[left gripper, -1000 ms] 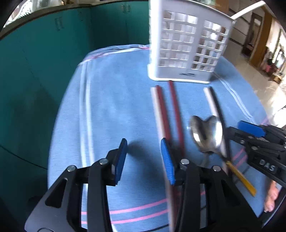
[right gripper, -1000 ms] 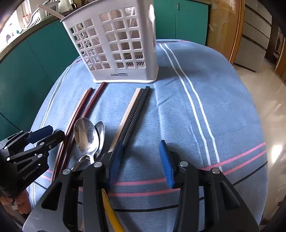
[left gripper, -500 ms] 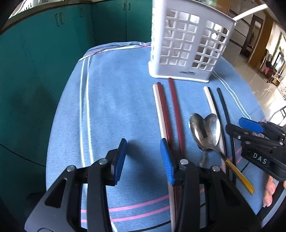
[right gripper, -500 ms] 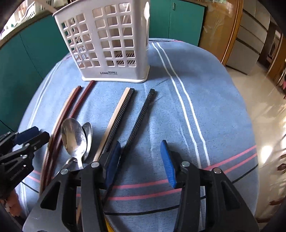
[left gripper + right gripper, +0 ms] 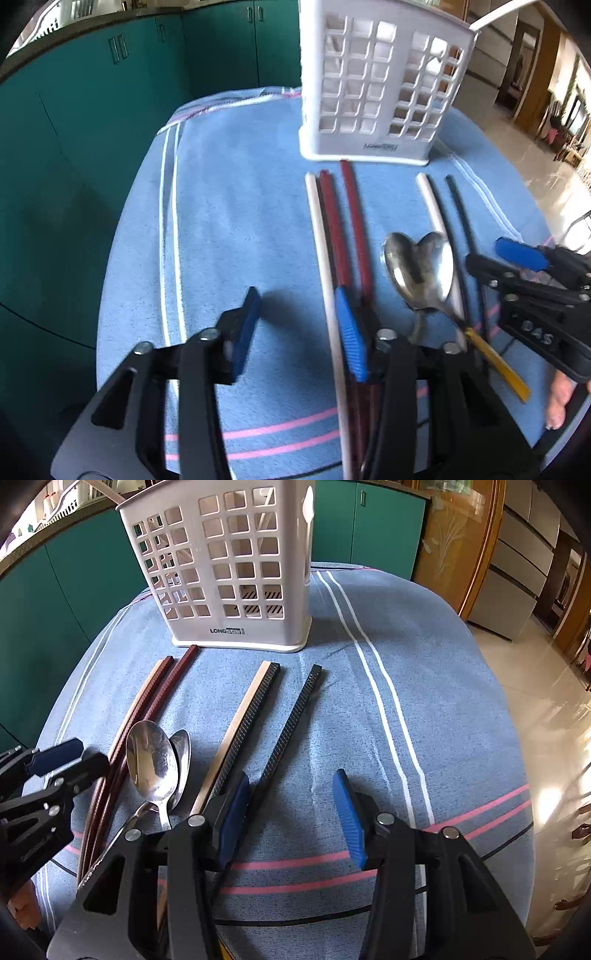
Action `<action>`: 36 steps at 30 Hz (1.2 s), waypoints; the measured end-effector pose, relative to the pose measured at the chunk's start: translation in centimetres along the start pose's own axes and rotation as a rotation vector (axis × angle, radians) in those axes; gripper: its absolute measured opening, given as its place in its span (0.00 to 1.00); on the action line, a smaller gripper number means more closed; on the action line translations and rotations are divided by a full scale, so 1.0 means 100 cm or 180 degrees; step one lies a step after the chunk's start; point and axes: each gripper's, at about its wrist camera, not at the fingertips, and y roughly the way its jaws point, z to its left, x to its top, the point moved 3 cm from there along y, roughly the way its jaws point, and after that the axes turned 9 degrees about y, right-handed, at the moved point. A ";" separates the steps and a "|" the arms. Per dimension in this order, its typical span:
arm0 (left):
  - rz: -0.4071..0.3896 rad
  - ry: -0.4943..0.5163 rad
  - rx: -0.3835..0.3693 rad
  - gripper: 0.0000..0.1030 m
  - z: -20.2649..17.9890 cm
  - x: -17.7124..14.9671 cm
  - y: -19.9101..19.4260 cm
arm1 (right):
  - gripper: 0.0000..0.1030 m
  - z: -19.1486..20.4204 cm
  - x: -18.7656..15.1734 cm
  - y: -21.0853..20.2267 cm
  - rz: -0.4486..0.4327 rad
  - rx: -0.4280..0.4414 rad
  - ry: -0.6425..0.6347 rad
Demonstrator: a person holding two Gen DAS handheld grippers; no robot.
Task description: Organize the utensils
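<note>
The utensils lie in a rough row on the blue striped cloth over the table (image 5: 424,686), all with their long axes pointing toward the white perforated utensil holder (image 5: 236,568), which stands upright at the far end. From the person's left to right: a pair of dark red chopsticks (image 5: 147,705), two stacked spoons (image 5: 157,757) with bowls toward the holder, then a pair of black chopsticks (image 5: 258,716), the two sticks slightly apart at their far ends.

The relation that matters is between the right gripper (image 5: 291,816) and the rightmost black chopstick. That stick runs under the gripper's left blue finger, close to parallel with the fingers' own direction, so it sits at the edge of the gap rather than centred. The right gripper is spread wide and holds nothing. A small shift to the person's left would probably be needed to straddle the stick (and a grasp across its width, since it lies along the approach line).

The left gripper (image 5: 299,328) is likewise spread wide and empty, its right finger just over the red chopsticks (image 5: 343,236), with the spoons (image 5: 421,269) just to its right. So each gripper is nearest its own pair
</note>
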 end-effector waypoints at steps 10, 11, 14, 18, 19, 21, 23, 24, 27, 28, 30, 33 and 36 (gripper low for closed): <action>0.0072 -0.0127 0.0056 0.09 0.014 0.000 0.009 | 0.12 -0.009 -0.002 -0.005 0.0007 0.0109 0.0046; 0.0091 -0.0141 0.0040 0.07 0.017 -0.001 0.009 | 0.12 -0.014 -0.002 -0.006 0.0029 0.0168 0.0060; 0.0166 -0.0171 -0.0024 0.06 0.022 -0.004 0.006 | 0.10 -0.024 -0.005 -0.009 0.0060 0.0190 0.0029; 0.0281 -0.0215 -0.0239 0.06 0.027 -0.014 -0.002 | 0.09 -0.036 -0.015 -0.021 0.0199 0.0298 -0.0160; 0.0283 -0.0231 -0.0234 0.07 0.028 -0.015 -0.003 | 0.10 -0.038 -0.016 -0.024 0.0205 0.0308 -0.0171; 0.0237 -0.0242 -0.0191 0.13 0.034 -0.012 -0.004 | 0.21 -0.044 -0.011 -0.027 0.0153 0.0230 -0.0083; 0.0207 -0.0282 -0.0118 0.21 0.038 -0.004 -0.001 | 0.26 -0.048 -0.004 -0.027 0.0106 0.0196 0.0018; 0.0186 -0.0300 -0.0113 0.22 0.039 0.002 0.001 | 0.26 -0.048 -0.001 -0.026 0.0102 0.0181 0.0050; 0.0176 -0.0338 -0.0115 0.26 0.044 0.021 0.012 | 0.27 -0.045 0.013 -0.015 0.0119 0.0163 0.0125; 0.0185 -0.0344 -0.0077 0.26 0.046 0.029 0.017 | 0.27 -0.044 0.017 -0.011 0.0125 0.0144 0.0129; 0.0169 -0.0299 -0.0052 0.26 0.046 0.042 0.022 | 0.27 -0.041 0.026 -0.003 0.0138 0.0124 0.0133; 0.0219 -0.0211 0.0019 0.28 0.045 0.055 0.032 | 0.28 -0.037 0.039 0.011 0.0169 0.0060 0.0145; 0.0280 -0.0116 0.0082 0.29 0.041 0.064 0.042 | 0.29 -0.033 0.047 0.022 0.0169 -0.0041 0.0126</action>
